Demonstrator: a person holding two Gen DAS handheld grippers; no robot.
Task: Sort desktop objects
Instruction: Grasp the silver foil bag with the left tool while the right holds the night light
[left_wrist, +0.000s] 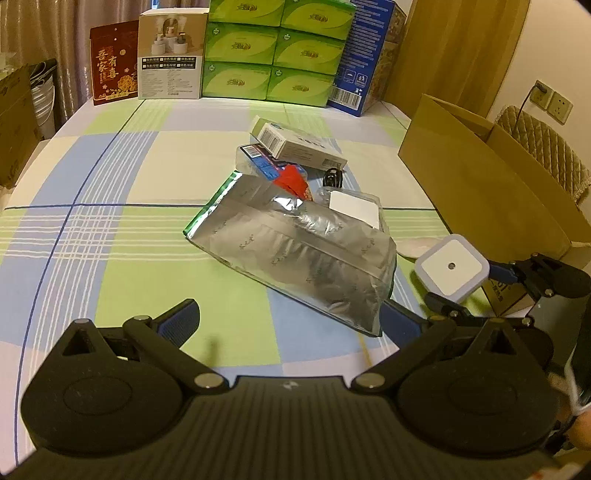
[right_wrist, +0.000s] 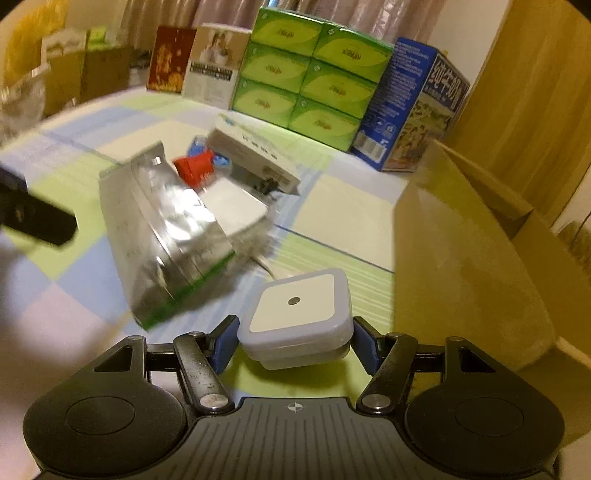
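Right gripper (right_wrist: 294, 345) pinches the white square night-light (right_wrist: 297, 315) by its edges; left gripper (left_wrist: 284, 321) gapes empty. Shallow purchase — it might slip before the cardboard box (right_wrist: 461, 258).

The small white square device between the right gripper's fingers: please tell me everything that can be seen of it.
The white square device looks like smooth plastic, with rounded corners, a pale lavender rim around a white face, and a small dark round dot in the middle. A thicker, whiter base shows beneath. It sits tilted, face up, between the right gripper's blue pads, which meet its two sides. Below it lies the checked tablecloth; whether it touches the cloth is unclear.
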